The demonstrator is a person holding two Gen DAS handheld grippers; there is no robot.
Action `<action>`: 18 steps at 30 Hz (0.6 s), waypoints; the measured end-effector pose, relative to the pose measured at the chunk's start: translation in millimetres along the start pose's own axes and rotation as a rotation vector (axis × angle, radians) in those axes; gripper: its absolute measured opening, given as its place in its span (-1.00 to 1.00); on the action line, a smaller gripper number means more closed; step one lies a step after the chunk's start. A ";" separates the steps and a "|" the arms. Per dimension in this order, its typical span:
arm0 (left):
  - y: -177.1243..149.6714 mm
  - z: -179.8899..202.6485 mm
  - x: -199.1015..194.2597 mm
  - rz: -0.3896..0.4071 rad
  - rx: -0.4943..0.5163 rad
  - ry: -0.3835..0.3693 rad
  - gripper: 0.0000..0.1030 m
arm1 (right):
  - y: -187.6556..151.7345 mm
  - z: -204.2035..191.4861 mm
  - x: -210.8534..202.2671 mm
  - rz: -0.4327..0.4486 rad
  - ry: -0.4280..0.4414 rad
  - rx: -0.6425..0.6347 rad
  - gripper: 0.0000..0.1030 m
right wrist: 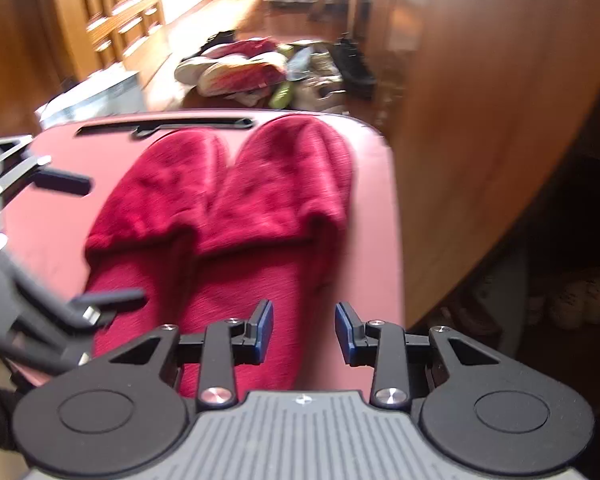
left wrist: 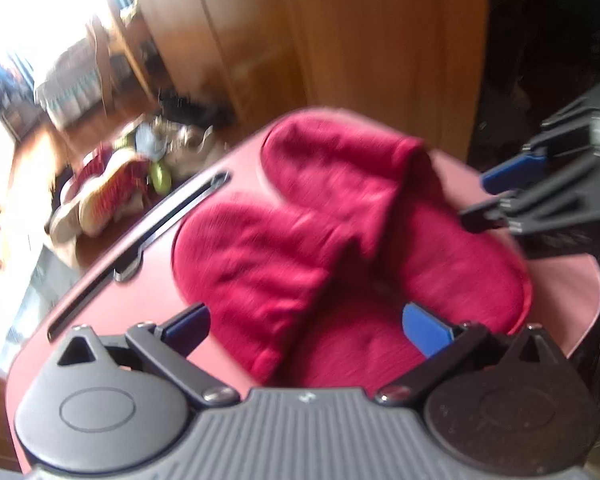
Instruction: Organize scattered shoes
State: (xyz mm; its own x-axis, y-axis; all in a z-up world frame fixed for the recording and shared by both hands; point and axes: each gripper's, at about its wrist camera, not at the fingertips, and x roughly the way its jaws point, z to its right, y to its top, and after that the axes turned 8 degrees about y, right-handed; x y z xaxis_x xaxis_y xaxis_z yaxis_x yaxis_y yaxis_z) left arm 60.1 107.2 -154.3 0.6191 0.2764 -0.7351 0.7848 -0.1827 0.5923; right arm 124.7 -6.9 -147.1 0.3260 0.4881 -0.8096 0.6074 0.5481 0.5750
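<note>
Two dark red plush slippers [left wrist: 312, 220] [right wrist: 228, 208] lie side by side, toes away from me, on top of a pink suitcase [left wrist: 112, 300] [right wrist: 52, 216]. My left gripper [left wrist: 304, 328] is open wide, its blue pads on either side of the slippers' heel ends without pressing them. It also shows at the left edge of the right wrist view, left gripper [right wrist: 108, 238]. My right gripper [right wrist: 305, 332] is open over the heel of the right slipper, nothing pinched between its pads. In the left wrist view the right gripper [left wrist: 492, 196] hangs at the slippers' right side. Both views are blurred.
A pile of scattered shoes [left wrist: 112, 188] [right wrist: 240, 68] lies on the wooden floor beyond the suitcase, black shoes [right wrist: 352, 64] beside it. A wooden wardrobe [left wrist: 340, 40] stands behind. To the right is a dark recess with pale shoes [right wrist: 580, 300] inside.
</note>
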 end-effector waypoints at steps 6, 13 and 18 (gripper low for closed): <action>8.1 16.4 21.1 0.001 -0.062 0.060 1.00 | 6.6 9.6 3.7 0.022 0.011 0.037 -0.35; 7.2 18.7 37.9 -0.012 -0.113 0.098 1.00 | 8.6 8.9 14.3 -0.008 0.021 0.022 -0.35; 10.3 27.8 40.0 0.013 -0.101 0.144 1.00 | 5.6 8.9 18.5 -0.024 0.022 0.018 -0.35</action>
State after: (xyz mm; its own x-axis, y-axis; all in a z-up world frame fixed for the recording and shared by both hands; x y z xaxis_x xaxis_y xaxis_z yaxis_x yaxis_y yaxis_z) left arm 93.7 90.1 -186.7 0.6126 0.4086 -0.6766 0.7655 -0.0936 0.6366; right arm 140.6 -0.9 -159.9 0.2954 0.4895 -0.8204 0.6279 0.5477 0.5529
